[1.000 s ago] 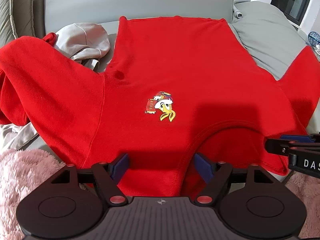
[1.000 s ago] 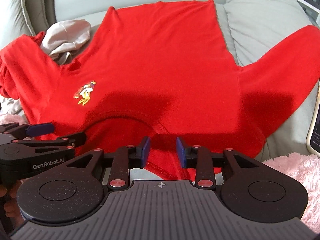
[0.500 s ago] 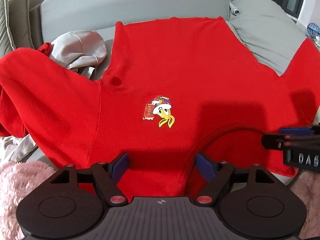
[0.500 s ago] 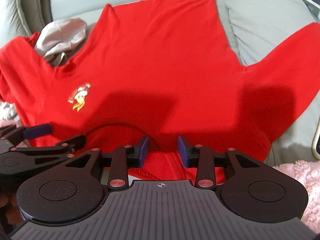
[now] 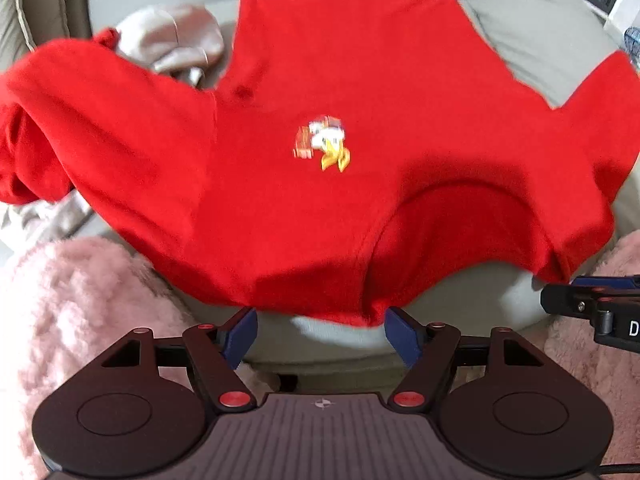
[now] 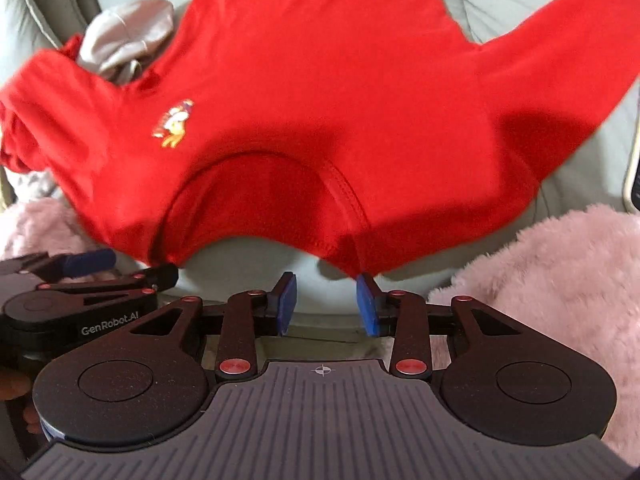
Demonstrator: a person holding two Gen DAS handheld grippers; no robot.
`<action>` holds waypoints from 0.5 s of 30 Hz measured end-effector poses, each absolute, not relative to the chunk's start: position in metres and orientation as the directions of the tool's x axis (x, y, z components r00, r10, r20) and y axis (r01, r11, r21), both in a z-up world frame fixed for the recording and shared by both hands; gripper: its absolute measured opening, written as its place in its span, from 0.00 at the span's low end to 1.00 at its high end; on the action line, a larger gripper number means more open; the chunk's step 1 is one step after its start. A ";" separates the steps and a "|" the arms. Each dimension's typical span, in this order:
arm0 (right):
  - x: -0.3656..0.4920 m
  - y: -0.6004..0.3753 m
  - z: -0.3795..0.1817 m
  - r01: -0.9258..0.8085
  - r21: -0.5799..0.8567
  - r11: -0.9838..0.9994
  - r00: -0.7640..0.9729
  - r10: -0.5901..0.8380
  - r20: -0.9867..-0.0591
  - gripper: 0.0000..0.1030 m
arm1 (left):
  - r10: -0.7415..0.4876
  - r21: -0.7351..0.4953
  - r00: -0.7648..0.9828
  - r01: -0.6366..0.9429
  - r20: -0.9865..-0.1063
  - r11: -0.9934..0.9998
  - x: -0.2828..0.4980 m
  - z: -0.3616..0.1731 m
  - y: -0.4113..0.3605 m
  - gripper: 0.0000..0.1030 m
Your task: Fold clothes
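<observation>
A: Where's your red T-shirt [image 5: 360,92]?

B: Spread front-up on the grey sofa [image 5: 532,36], collar [image 6: 340,188] nearest you, over a beige garment [image 5: 176,40].

A: And your left hand-held gripper [image 5: 320,334]?

B: Jaws closing, nothing pinched; the shoulder edge lies just beyond the pads.

A: The right hand-held gripper [image 6: 326,304]?

B: Apart, empty, near the collar. Pink fleece [image 6: 560,272] flanks both

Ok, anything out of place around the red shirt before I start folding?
Yes. The red shirt is not lying flat: its far left sleeve is bunched and drapes over a crumpled grey garment. The collar edge looks lifted off the sofa. Both views are blurred, so finer creases cannot be judged.
</observation>
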State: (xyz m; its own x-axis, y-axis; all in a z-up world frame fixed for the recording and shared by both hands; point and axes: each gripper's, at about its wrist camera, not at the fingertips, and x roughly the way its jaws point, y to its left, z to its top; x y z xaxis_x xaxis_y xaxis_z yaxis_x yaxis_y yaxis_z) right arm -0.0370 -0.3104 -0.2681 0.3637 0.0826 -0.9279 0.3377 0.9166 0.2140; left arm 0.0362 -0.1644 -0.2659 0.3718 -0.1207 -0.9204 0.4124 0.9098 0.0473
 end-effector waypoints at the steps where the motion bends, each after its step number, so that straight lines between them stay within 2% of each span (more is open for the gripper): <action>1: -0.039 -0.311 -0.265 0.339 0.213 0.916 0.384 0.072 -0.921 0.39 | -0.128 0.051 0.391 0.416 -0.912 0.908 0.036 -0.262 -0.165 0.68; 15: -0.023 -0.294 -0.254 0.268 0.185 0.946 0.402 0.065 -0.913 0.41 | -0.141 0.023 0.422 0.360 -0.895 0.933 0.047 -0.259 -0.157 0.68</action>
State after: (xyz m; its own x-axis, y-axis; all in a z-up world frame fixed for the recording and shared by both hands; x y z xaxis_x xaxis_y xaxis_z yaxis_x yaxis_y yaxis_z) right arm -0.0227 -0.2944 -0.2545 0.4016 0.0654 -0.9135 0.2675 0.9456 0.1853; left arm 0.0470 -0.1569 -0.2588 0.4222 -0.1412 -0.8955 0.3604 0.9325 0.0229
